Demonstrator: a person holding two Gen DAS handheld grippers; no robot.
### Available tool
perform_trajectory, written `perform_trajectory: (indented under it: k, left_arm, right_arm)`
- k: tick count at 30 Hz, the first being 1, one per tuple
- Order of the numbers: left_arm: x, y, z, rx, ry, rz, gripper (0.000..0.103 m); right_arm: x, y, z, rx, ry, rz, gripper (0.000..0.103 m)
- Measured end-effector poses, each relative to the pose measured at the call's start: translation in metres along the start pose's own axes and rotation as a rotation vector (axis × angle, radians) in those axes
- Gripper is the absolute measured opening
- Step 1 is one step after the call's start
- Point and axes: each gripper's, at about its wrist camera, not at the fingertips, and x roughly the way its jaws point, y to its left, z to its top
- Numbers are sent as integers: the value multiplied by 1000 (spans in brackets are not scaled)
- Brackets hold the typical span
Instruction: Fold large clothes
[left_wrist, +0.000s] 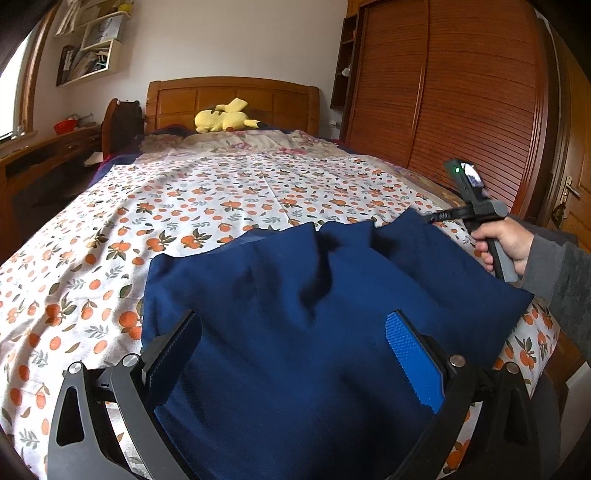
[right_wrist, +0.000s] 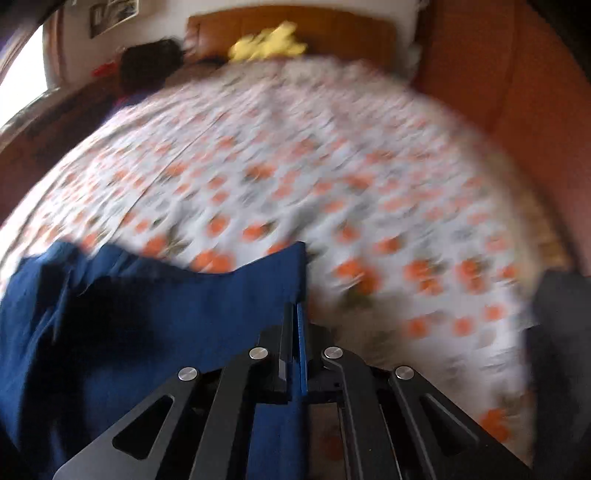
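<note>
Garment (left_wrist: 295, 295), navy, on bed (left_wrist: 110, 258) spreads under and between left tool (left_wrist: 295, 354) fingers held wide apart, right tool (right_wrist: 295, 314) clamped together on its far corner.

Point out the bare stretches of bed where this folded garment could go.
Free: the orange-print sheet between the navy garment and the crumpled quilt below the yellow plush, and the strip on the garment's window side. Crowded: the near edge, where both grippers work.

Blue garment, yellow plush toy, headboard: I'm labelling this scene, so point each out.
Blue garment (left_wrist: 280, 295): left wrist view, middle of the cloth.
Yellow plush toy (left_wrist: 221, 120): left wrist view, its body.
Headboard (left_wrist: 284, 99): left wrist view, right panel.
</note>
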Motion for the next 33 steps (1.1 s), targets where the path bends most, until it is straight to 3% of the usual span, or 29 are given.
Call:
perform_trajectory:
  k: [4,8,13,20,22,30,33]
  left_arm:
    - [0,-5,-2,9,3,-3,100]
    - [-1,-11,-4,19,4,-13,100]
    - [-1,-24,-7,40,10,-30,100]
    - [-4,-40,-11,64,11,-49,100]
    - [-5,-45,-13,73,13,-55,100]
    - [-7,-57,-20,95,22,-69,100]
    - [-6,-62,-24,107,33,-72,100]
  right_arm:
    - [0,-7,1,3,27,-107,2]
    - [-12,-7,0,4,8,-78,7]
    - [-50,2,-9,-34,-49,-2,24]
    - [-114,33,-63,-122,-98,118,42]
    - [-129,40,-83,-137,-104,138,55]
    - [-155,33,-137,-97,-95,123,72]
    - [-150,23,-152,-55,-63,106,73]
